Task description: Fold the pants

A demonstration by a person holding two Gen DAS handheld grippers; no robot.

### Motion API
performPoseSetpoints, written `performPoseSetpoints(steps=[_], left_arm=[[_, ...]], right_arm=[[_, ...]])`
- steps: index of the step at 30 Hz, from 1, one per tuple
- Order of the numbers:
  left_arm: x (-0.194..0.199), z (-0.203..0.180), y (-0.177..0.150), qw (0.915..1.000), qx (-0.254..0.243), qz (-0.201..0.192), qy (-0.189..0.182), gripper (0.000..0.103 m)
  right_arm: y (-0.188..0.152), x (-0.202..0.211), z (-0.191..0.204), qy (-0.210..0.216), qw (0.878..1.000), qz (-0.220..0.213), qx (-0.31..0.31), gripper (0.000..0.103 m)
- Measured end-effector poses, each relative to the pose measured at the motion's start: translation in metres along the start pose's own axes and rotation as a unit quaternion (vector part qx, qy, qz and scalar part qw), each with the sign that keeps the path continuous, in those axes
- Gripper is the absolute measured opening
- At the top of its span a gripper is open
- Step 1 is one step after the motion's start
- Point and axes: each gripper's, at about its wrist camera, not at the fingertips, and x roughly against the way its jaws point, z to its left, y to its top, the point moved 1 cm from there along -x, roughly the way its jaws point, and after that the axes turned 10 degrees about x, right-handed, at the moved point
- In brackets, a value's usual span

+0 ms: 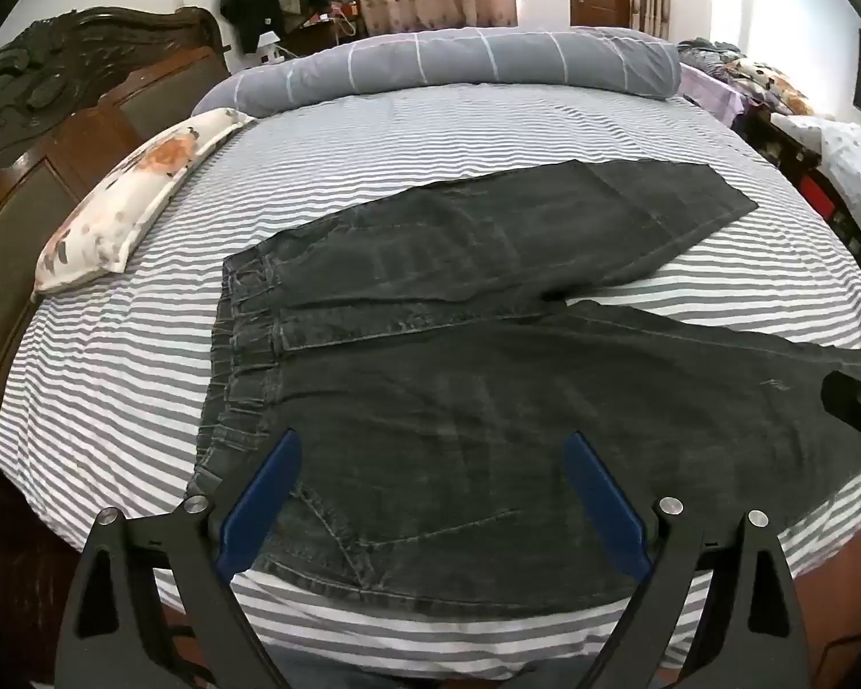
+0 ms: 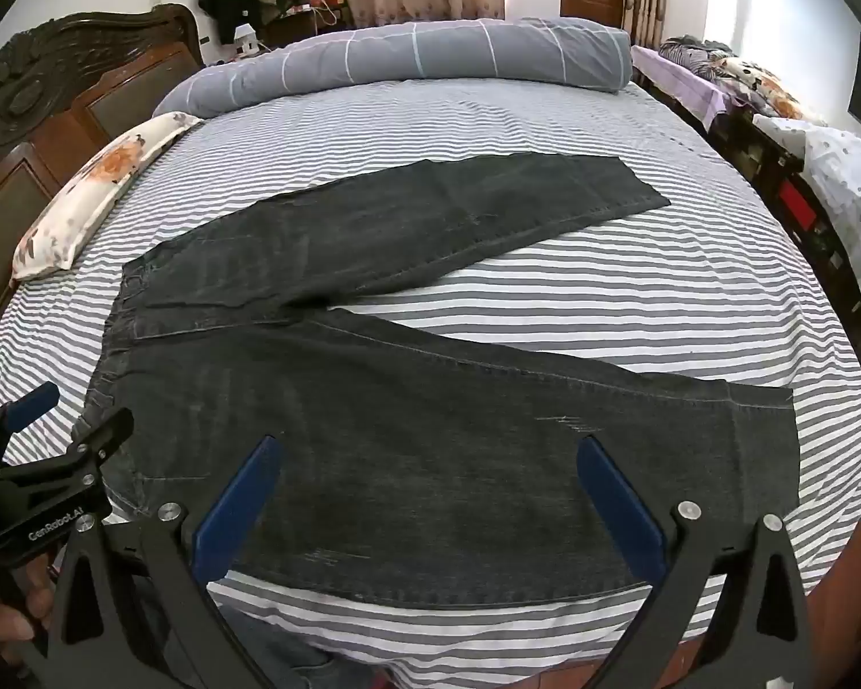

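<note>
Dark grey jeans lie flat on the striped bed, waistband to the left, both legs spread apart in a V toward the right. My left gripper hovers open above the near hip area, close to the waistband, with nothing between its blue fingers. In the right wrist view the same jeans show, and my right gripper is open above the near leg. The left gripper also shows at the left edge of that view, held by a hand. The right gripper's tip peeks in at the right edge of the left wrist view.
A floral pillow lies at the left side of the bed, by the carved wooden headboard. A rolled grey duvet runs along the far edge. Cluttered furniture stands to the right.
</note>
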Motion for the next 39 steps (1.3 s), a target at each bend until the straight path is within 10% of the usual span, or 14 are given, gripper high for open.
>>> performPoseSetpoints(steps=[39], left_arm=[[0.004,0.009,-0.002,0.9999,-0.001,0.011,-0.008,0.093]], right_arm=[[0.000,0.004,0.009,0.005,1.000,-0.003,0.005,0.103]])
